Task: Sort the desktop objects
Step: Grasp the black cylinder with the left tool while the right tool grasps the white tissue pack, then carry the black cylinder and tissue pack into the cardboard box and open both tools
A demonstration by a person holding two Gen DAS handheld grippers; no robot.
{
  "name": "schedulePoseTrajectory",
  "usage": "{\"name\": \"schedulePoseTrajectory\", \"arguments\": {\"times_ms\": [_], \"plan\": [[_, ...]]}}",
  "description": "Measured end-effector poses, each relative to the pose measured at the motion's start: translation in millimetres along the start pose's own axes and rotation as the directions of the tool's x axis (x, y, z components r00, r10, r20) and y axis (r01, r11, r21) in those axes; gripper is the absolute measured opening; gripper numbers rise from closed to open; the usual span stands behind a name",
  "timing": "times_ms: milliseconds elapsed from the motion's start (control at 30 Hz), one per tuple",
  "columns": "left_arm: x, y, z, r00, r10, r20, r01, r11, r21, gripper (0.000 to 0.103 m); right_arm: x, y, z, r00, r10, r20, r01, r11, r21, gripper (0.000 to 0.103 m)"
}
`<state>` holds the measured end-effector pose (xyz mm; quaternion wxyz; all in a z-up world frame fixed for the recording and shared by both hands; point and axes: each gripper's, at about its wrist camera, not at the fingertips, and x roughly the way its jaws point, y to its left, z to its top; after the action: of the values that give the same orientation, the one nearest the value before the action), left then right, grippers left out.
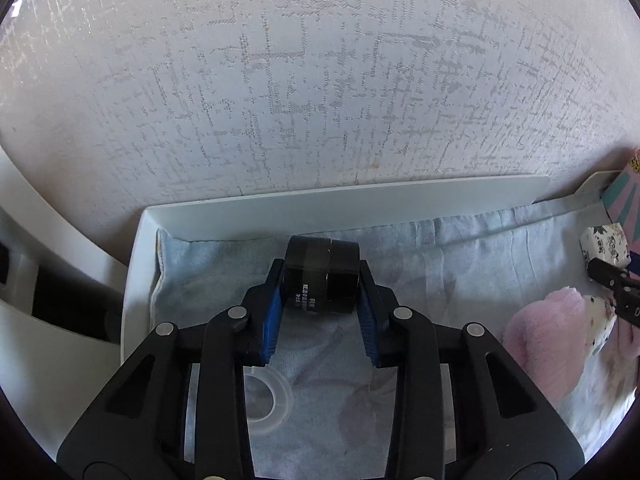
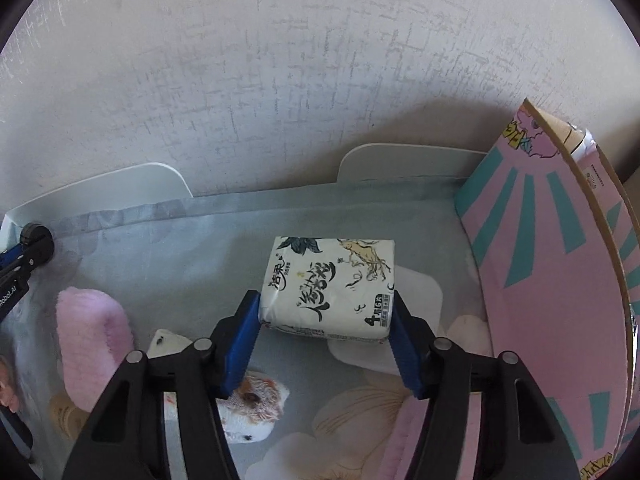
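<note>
My left gripper (image 1: 320, 280) is shut on a black round jar (image 1: 322, 274), held on its side just above the blue cloth (image 1: 460, 256) near the back rail. My right gripper (image 2: 326, 300) is shut on a white tissue pack (image 2: 328, 286) with black ink lettering, held over the cloth near a pink and teal box (image 2: 556, 272). The tissue pack (image 1: 604, 246) and the right gripper's finger (image 1: 612, 280) show at the right edge of the left wrist view. The jar (image 2: 38, 240) shows at the far left of the right wrist view.
A white rail (image 1: 340, 204) backs the desk against a textured wall. A pink fluffy item (image 2: 94, 332) and a white plush toy (image 2: 256, 404) lie on the cloth between the grippers. A clear tape roll (image 1: 268, 398) lies under the left gripper. A beige bottle (image 2: 64, 416) lies at the lower left.
</note>
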<state>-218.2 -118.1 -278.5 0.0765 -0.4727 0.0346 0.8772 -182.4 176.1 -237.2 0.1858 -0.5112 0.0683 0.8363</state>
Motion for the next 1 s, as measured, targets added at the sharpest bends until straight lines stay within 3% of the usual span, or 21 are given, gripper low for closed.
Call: {"name": "schedulePoseTrajectory", "arguments": {"times_ms": [133, 467, 767, 1000], "plan": [[-10.6, -4.1, 2.6, 1.0, -0.005, 0.002, 0.005, 1.0, -0.001, 0.03, -18.5, -12.9, -1.9, 0.995, 0.095, 0.029, -0.096, 0.995, 0.029, 0.056], [-70.9, -21.2, -0.6, 1.0, -0.009, 0.025, 0.01, 0.999, -0.032, 0.03, -78.4, -35.8, -3.4, 0.979, 0.199, 0.041, -0.198, 0.98, -0.031, 0.056], [-135.7, -32.2, -2.9, 0.997, -0.063, 0.045, 0.065, 0.997, -0.048, 0.028, -122.4, -49.2, -5.2, 0.967, 0.246, 0.065, -0.242, 0.969, -0.057, 0.056], [-157.5, -66.0, 5.6, 0.993, -0.088, 0.077, 0.091, 0.995, -0.032, 0.028, -141.2, -75.4, -4.8, 0.959, 0.267, 0.095, -0.262, 0.963, -0.055, 0.056]]}}
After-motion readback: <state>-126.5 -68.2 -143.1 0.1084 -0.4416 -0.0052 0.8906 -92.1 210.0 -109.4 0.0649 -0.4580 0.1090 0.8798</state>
